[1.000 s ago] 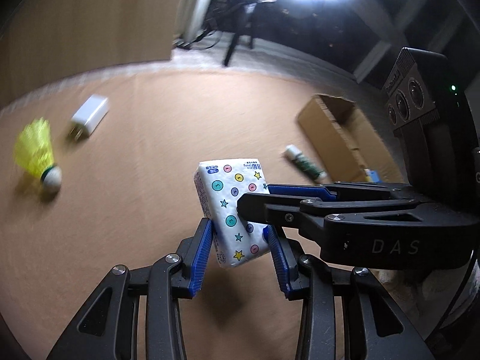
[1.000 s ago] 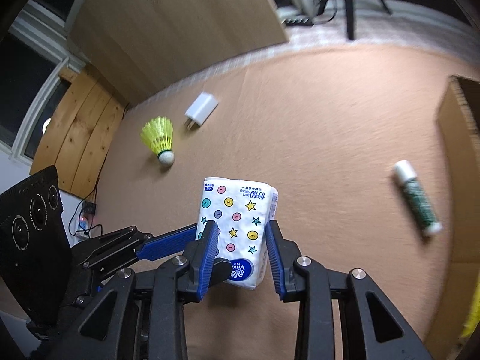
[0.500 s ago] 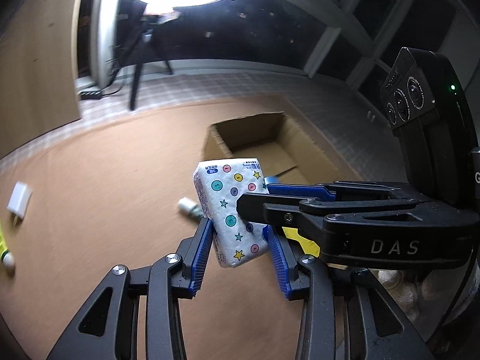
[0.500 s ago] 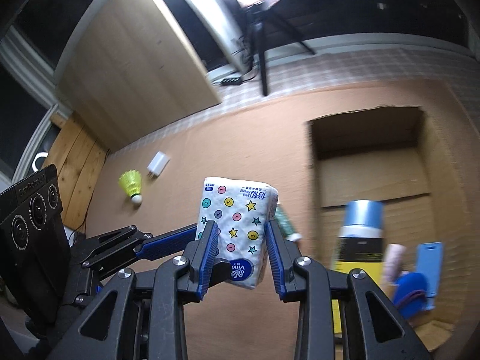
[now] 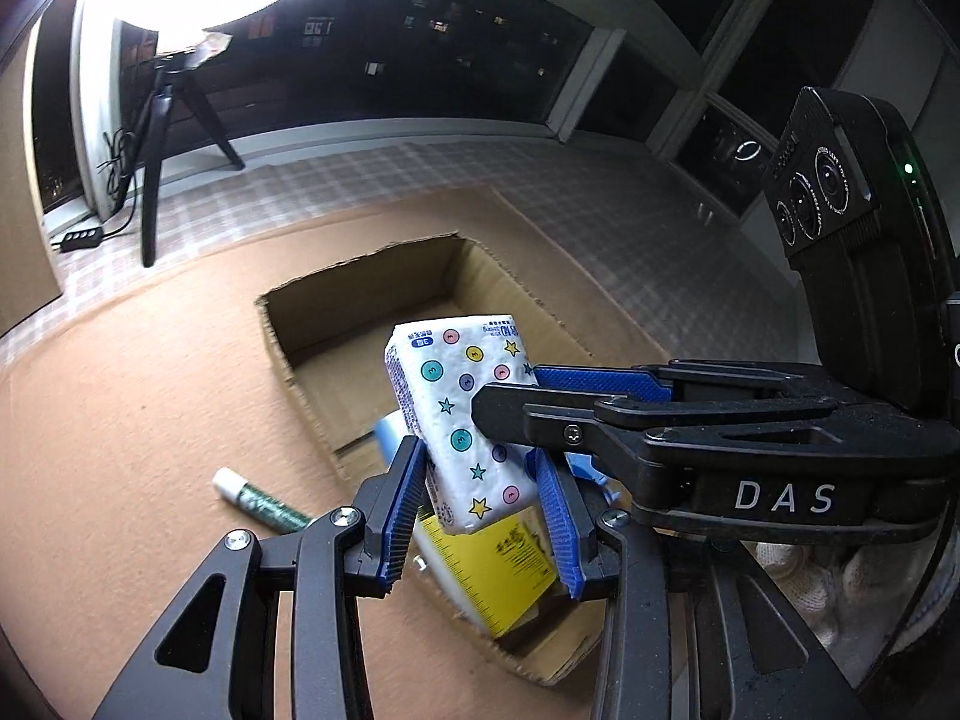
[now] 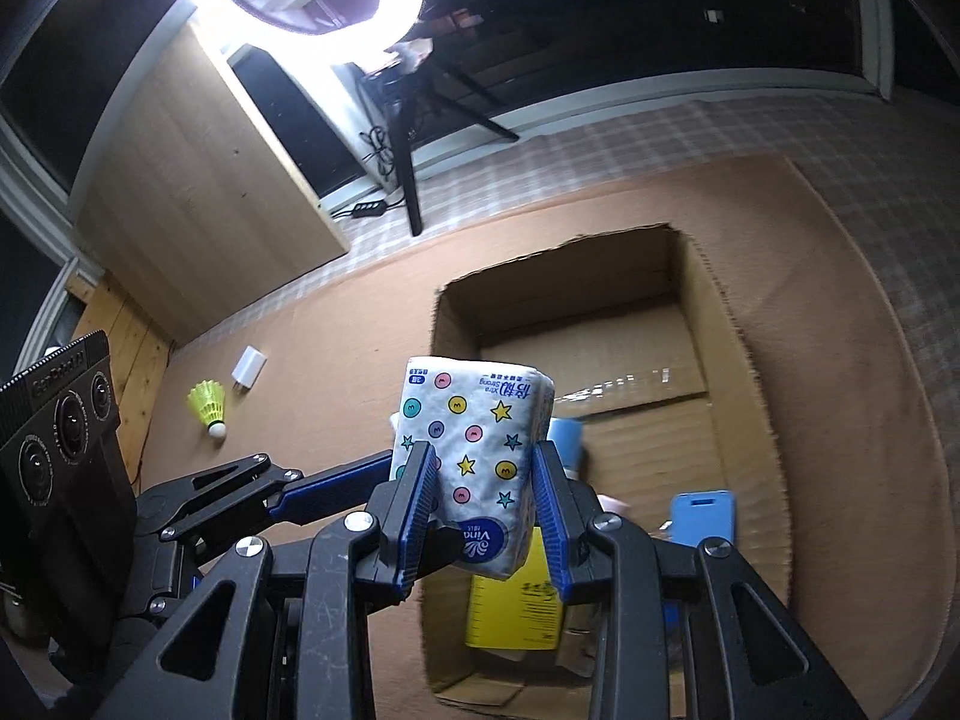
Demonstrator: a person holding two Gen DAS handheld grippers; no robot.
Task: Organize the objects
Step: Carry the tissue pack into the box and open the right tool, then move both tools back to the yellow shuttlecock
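The open cardboard box (image 6: 744, 360) lies on the tan mat (image 5: 120, 420), its contents partly hidden: a yellow package (image 6: 516, 612), a blue flat item (image 6: 702, 516). Above it, the tissue pack (image 5: 468, 420) is pinched by both the left gripper (image 5: 480, 510) and right gripper (image 6: 480, 510). A green-labelled tube (image 5: 258, 501) lies beside the box, its end hidden behind a finger.
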